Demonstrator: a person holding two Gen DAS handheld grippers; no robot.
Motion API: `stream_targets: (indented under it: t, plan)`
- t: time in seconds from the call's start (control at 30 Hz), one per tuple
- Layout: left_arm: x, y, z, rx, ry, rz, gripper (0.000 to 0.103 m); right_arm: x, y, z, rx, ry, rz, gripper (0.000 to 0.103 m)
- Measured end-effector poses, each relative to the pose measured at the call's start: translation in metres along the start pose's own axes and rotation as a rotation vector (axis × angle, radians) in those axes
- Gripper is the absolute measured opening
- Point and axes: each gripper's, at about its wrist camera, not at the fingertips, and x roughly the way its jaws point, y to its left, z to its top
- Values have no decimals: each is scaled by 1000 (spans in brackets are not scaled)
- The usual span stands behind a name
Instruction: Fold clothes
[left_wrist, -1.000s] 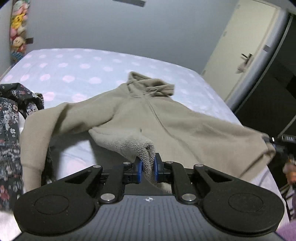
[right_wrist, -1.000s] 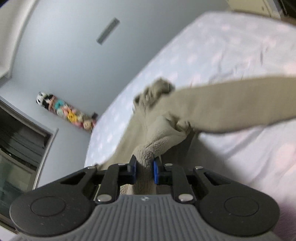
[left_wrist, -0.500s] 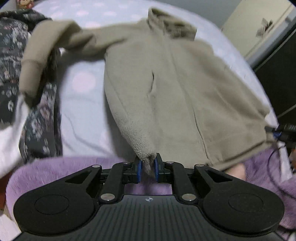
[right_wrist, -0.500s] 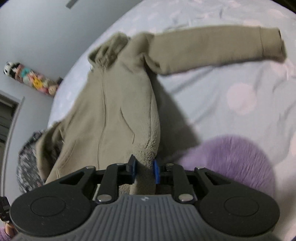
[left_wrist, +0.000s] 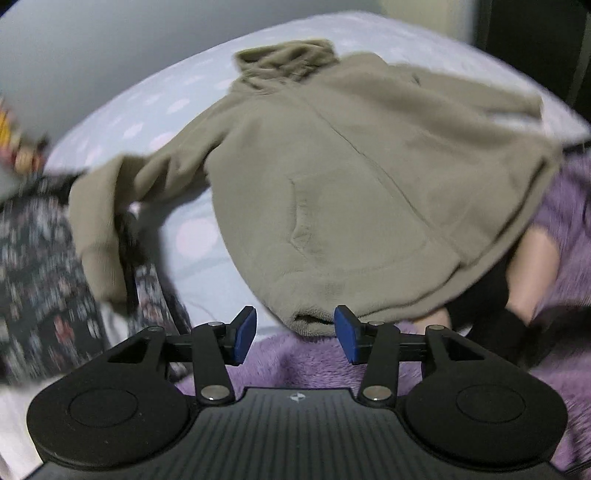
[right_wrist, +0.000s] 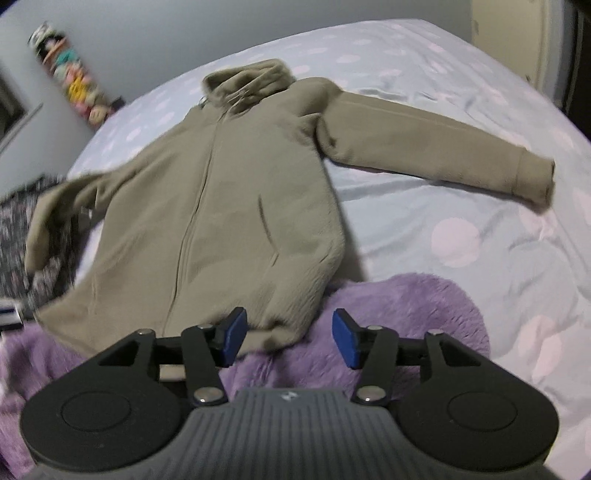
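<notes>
A beige fleece zip jacket (left_wrist: 351, 192) (right_wrist: 221, 206) lies front up on the bed, collar at the far end. Its hem rests on a purple fluffy blanket (right_wrist: 399, 325) (left_wrist: 295, 362). My left gripper (left_wrist: 294, 334) has its jaws opening; the hem's left corner lies between the blue pads (left_wrist: 244, 334), which do not press it. My right gripper (right_wrist: 290, 338) is opening too, with the hem's right corner between its pads (right_wrist: 345, 339), loose. One sleeve (right_wrist: 436, 147) stretches out to the right; the other (left_wrist: 103, 206) droops over dark clothes.
A pile of dark floral clothes (left_wrist: 40, 266) sits left of the jacket. The bed sheet (right_wrist: 498, 236) is pale blue with pink dots. A person's bare leg (left_wrist: 532, 273) shows under the jacket's right hem. Plush toys (right_wrist: 74, 74) hang on the far wall.
Both grippers came down toward the bed and let go of the hem corners they were pinching. The jacket went from hanging stretched to lying flat.
</notes>
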Motion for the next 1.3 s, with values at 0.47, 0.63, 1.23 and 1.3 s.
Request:
stream_targets:
  t: [0.47, 0.63, 1.23, 1.3]
  plan:
    - [68, -68, -7, 564, 70, 254, 34, 21, 40, -22, -296, -54, -229, 54]
    - [78, -73, -8, 578, 78, 267, 30, 28, 44, -16, -301, -42, -250, 52]
    - [0, 43, 17, -310, -203, 52, 5, 57, 61, -20, -468, -71, -346, 39]
    - [-8, 50, 13, -351, -217, 64, 5, 48, 50, -17, -404, -110, -334, 18]
